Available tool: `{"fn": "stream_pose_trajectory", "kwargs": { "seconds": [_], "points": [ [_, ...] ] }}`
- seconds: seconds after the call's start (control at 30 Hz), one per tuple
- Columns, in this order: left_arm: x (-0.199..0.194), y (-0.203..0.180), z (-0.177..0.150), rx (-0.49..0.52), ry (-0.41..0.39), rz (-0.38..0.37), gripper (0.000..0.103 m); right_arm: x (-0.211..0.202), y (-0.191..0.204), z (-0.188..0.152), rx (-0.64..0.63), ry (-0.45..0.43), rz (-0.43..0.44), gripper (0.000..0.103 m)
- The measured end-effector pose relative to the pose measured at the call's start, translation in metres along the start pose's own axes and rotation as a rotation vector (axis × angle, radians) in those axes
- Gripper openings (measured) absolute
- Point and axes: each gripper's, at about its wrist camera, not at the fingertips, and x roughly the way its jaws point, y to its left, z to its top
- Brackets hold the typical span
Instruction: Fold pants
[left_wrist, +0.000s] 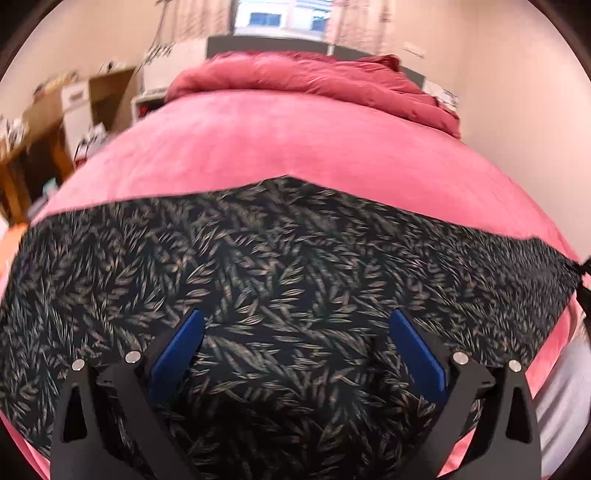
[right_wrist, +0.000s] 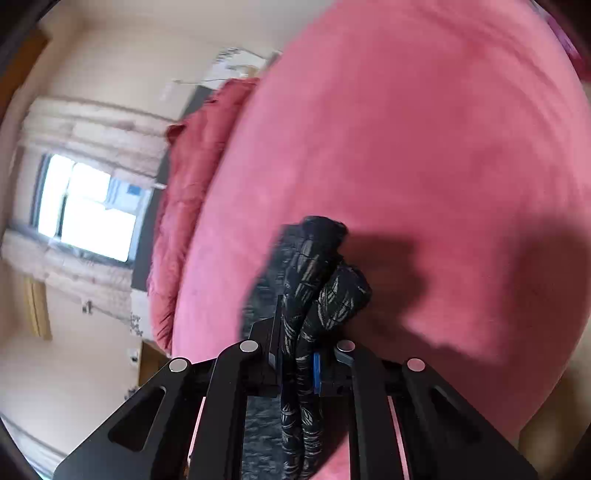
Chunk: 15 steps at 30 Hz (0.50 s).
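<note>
Dark pants with a pale leaf print lie spread across the pink bed in the left wrist view. My left gripper hovers over the middle of the cloth, its blue-padded jaws wide apart and empty. At the far right edge a bunched end of the pants is pulled up. In the right wrist view my right gripper is shut on a bunched fold of the pants, which sticks out past the fingertips above the bed.
A rumpled red duvet lies at the head of the bed, with a dark headboard and window behind. Wooden shelves and clutter stand to the left. A wall runs along the bed's right side.
</note>
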Motion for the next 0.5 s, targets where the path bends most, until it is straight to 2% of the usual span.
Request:
{"fn": "stream_pose_trajectory", "kwargs": {
  "seconds": [0.2, 0.37, 0.5],
  "points": [
    [0.005, 0.019, 0.002, -0.083, 0.02, -0.015, 0.101, -0.019, 0.074, -0.013, -0.159, -0.026, 0.032, 0.01],
    [0.004, 0.033, 0.002, -0.132, 0.008, -0.032, 0.101, -0.03, 0.15, -0.049, -0.371, -0.037, 0.102, 0.01],
    [0.003, 0.046, -0.002, -0.179, -0.007, -0.061, 0.101, -0.033, 0.193, -0.084, -0.509, -0.023, 0.149, 0.01]
  ]
}}
